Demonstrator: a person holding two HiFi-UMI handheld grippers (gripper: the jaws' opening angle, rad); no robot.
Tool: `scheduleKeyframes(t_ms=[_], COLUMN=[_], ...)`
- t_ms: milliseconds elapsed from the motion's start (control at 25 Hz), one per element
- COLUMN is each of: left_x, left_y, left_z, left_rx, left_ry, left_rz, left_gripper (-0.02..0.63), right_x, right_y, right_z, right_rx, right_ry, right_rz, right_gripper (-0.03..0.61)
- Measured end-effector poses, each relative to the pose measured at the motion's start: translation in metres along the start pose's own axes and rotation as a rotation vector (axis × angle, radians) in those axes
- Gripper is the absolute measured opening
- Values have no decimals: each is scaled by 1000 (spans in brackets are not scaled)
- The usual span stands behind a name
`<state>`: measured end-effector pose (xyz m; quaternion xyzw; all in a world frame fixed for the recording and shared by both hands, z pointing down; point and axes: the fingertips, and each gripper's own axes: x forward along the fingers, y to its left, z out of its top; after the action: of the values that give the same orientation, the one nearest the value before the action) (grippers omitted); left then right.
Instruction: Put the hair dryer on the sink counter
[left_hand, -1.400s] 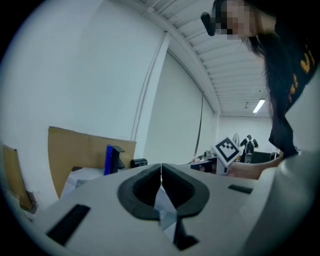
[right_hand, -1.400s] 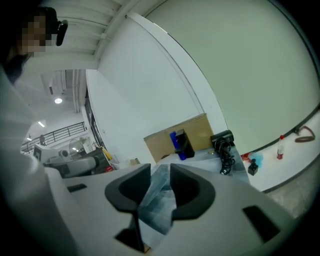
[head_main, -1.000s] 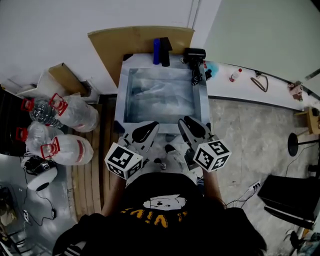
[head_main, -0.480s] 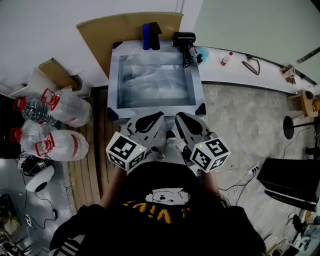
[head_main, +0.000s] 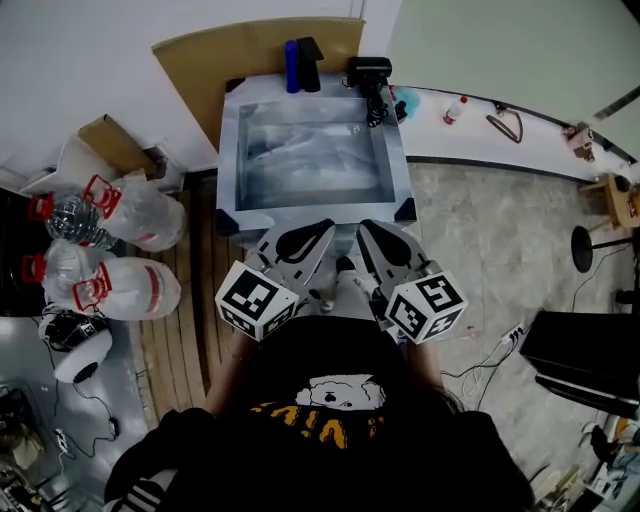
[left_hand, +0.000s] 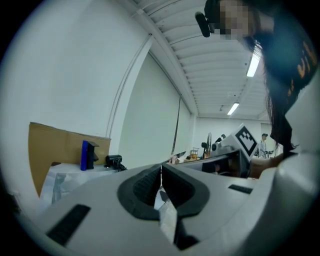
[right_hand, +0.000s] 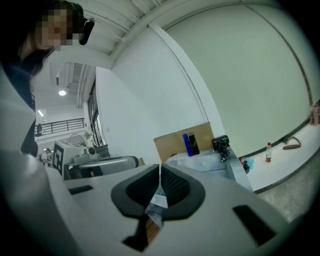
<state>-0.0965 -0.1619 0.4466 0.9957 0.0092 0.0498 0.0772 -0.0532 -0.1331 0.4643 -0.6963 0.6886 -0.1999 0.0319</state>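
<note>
The black hair dryer (head_main: 368, 72) lies on the far right corner of the sink counter (head_main: 228, 150), its cord trailing down the rim. It also shows small in the left gripper view (left_hand: 114, 161) and in the right gripper view (right_hand: 220, 143). My left gripper (head_main: 318, 232) and right gripper (head_main: 372, 230) are side by side at the sink's near edge, close to my body, far from the dryer. The left gripper's jaws (left_hand: 161, 167) meet with nothing between them. The right gripper (right_hand: 159, 167) is also shut and empty.
A blue bottle (head_main: 291, 53) and a black one (head_main: 310, 50) stand at the sink's back edge before a cardboard sheet (head_main: 250, 45). Big water jugs (head_main: 140, 215) lie at the left. A white ledge at the right carries a small bottle (head_main: 452, 108).
The head view has shifted a little, so the sink sits further left and higher. Both grippers stay together at the sink's near edge.
</note>
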Motion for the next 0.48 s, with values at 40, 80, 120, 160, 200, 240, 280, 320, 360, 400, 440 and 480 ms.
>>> scheduleKeyframes(t_ms=[40, 80, 120, 160, 200, 240, 280, 320, 360, 400, 440, 480], left_x=[-1, -1, -2, -2, -3, -4, -4, -5, -6, -6, -6, -6], left_y=[-1, -1, -3, -4, -5, -6, -7, -8, -9, -10, -11, -11], left_z=[-1, -3, -4, -5, -7, -8, -9, -10, -11, -12, -13, -13], left_rx=[0, 0, -1, -1, -1, -2, -2, -3, -3, -3, -3, -4], left_ry=[2, 4, 5, 8, 10, 12, 14, 16, 17, 18, 19, 20], left_rz=[0, -1, -3, -6, -9, -12, -14, -16, -18, -20, -22, -24], left_gripper=[9, 9, 9, 9, 9, 9, 9, 9, 9, 9, 9, 9], right_x=[-1, -1, -2, -3, -4, -4, -5, -6, -7, -8, -9, -10], right_y=[-1, -2, -3, -4, -5, -6, -6, -7, -8, -9, -10, -11], right_z=[-2, -3, -4, -5, -5, -5, -6, -6, -7, -8, -9, -9], right_rx=[1, 1, 0, -1, 0, 2, 5, 6, 6, 5, 4, 4], right_ry=[2, 4, 5, 5, 4, 2, 1, 2, 3, 4, 4, 4], right_rz=[-3, -6, -11, -15, -19, -22, -26, -29, -33, -37, -41, -45], right_gripper=[12, 12, 12, 12, 12, 11, 11, 11, 11, 11, 11, 11])
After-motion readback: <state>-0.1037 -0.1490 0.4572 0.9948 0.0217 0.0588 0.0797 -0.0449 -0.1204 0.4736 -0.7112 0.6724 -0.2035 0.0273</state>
